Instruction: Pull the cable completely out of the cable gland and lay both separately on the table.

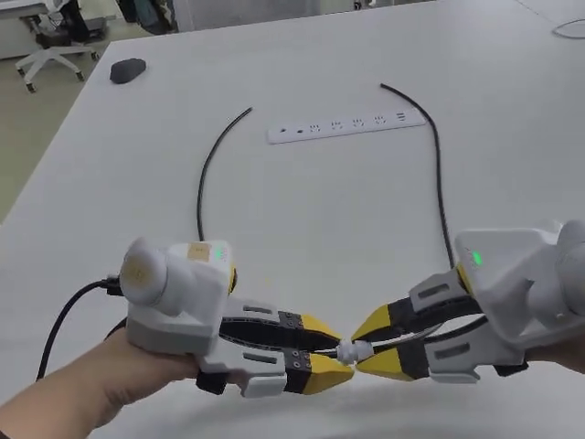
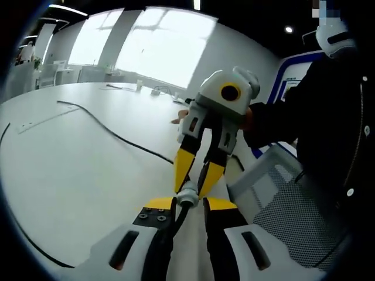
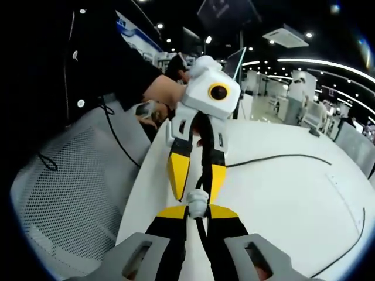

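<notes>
A small white cable gland (image 1: 351, 350) hangs above the table's near edge, threaded on a thin black cable (image 1: 439, 174). My right gripper (image 1: 370, 351) comes in from the right, and its yellow fingertips are shut on the gland (image 3: 197, 202). The left gripper (image 1: 331, 355) faces it tip to tip. It is shut on the cable just behind the gland (image 2: 188, 194), and the cable runs back between its jaws. Cable also passes back between the right gripper's jaws. On the table, black cable runs away from behind each gripper in two long arcs.
A white power strip (image 1: 338, 126) lies across the far middle of the white table (image 1: 311, 229), with a dark rounded object (image 1: 128, 69) at the far left. An office chair (image 1: 55, 46) stands beyond the left edge. A mesh chair (image 3: 64, 175) is close to the near edge.
</notes>
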